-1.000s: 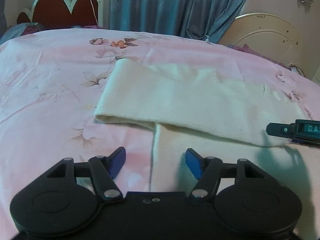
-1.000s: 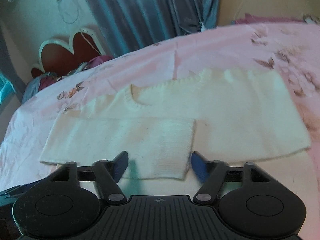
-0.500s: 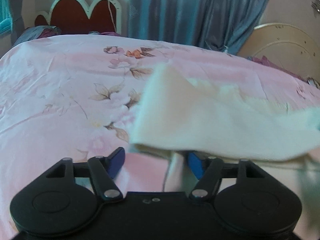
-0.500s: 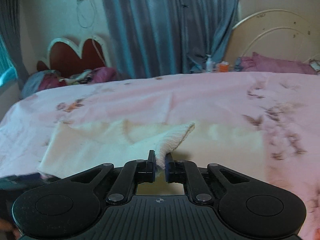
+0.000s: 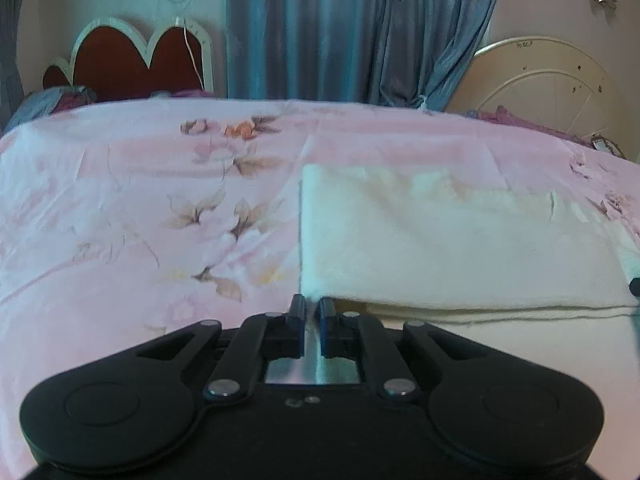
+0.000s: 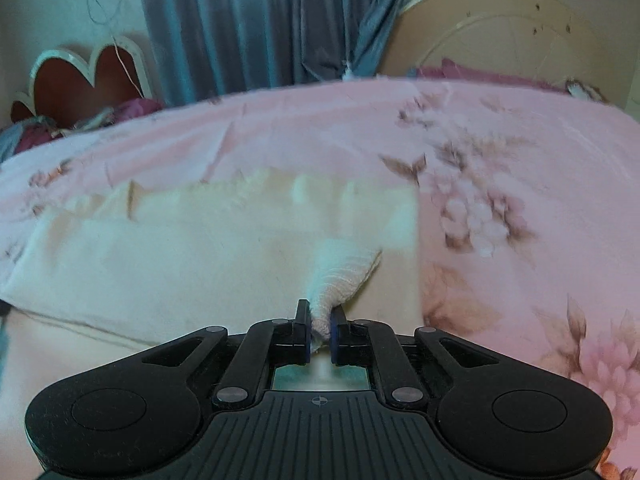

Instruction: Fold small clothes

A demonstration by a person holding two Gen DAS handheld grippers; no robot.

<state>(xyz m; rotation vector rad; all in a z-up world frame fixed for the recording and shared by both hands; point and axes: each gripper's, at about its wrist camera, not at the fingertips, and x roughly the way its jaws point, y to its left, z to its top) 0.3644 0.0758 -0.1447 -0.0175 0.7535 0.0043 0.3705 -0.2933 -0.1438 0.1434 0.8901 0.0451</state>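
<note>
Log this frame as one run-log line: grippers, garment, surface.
left gripper: shut on cream sweater corner | right gripper: shut on ribbed cuff | sweater partly folded on pink floral bedspread

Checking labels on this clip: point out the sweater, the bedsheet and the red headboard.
sweater (image 6: 168,264), right wrist view, flat folded body.
bedsheet (image 5: 120,220), left wrist view, bare pink flowered part.
red headboard (image 5: 120,60), left wrist view, red panel.

A pink bedsheet (image 5: 140,208) printed with pale flowers is spread across the bed. Behind it, blue-grey curtains (image 5: 340,32) are hung against the wall, flanked by a red scalloped headboard (image 5: 128,60) edged in white and a cream rounded headboard (image 5: 548,84). Purple bedding (image 6: 480,74) is bunched below the cream one.
</note>
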